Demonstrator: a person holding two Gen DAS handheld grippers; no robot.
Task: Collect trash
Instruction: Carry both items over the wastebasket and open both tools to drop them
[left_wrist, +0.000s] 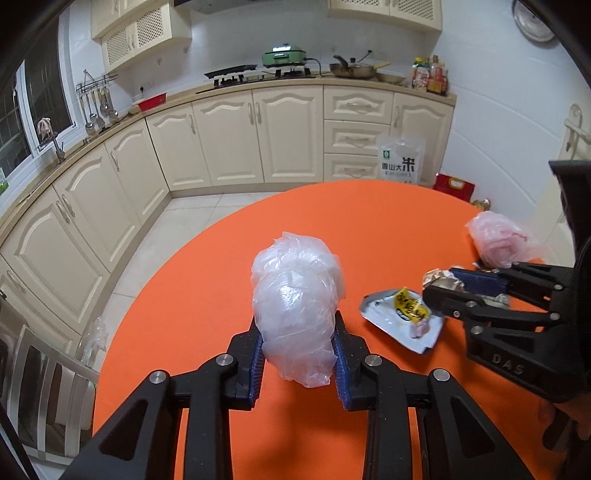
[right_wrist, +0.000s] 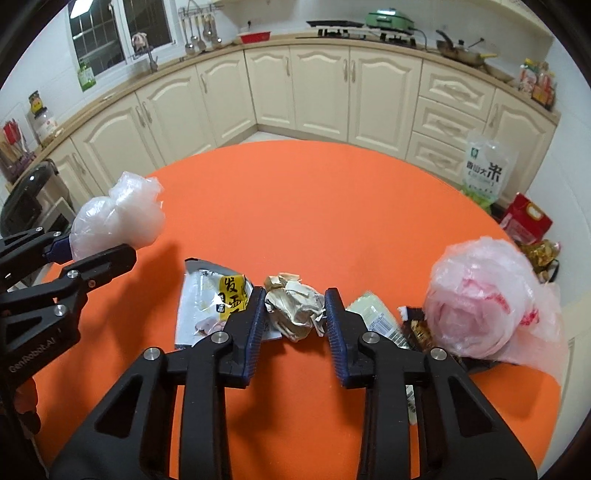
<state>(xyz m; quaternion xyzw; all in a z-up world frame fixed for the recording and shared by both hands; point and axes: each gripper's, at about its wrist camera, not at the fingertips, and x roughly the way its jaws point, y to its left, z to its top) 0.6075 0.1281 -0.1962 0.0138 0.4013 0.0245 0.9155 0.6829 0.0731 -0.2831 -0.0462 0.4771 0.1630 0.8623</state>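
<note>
Trash: clear plastic bag wad (left_wrist: 297, 308) sits between the left gripper (left_wrist: 298, 356) pads, pinched, looks lifted off the table.
Paper ball: crumpled paper ball (right_wrist: 295, 308) lies dead centre in front of the right gripper (right_wrist: 295, 332), pads pressing both sides, on the table.
Axis: wad long axis runs away from left gripper.
Nearer hand: right, for the white wrapper (right_wrist: 207, 306) just left of the ball and pink bag (right_wrist: 476, 299) to its right.
Surface: round orange table (right_wrist: 314, 206), flat, plain.
Room: kitchen, cream cabinets (left_wrist: 221, 136), rice bag (left_wrist: 400, 158) on floor.
</note>
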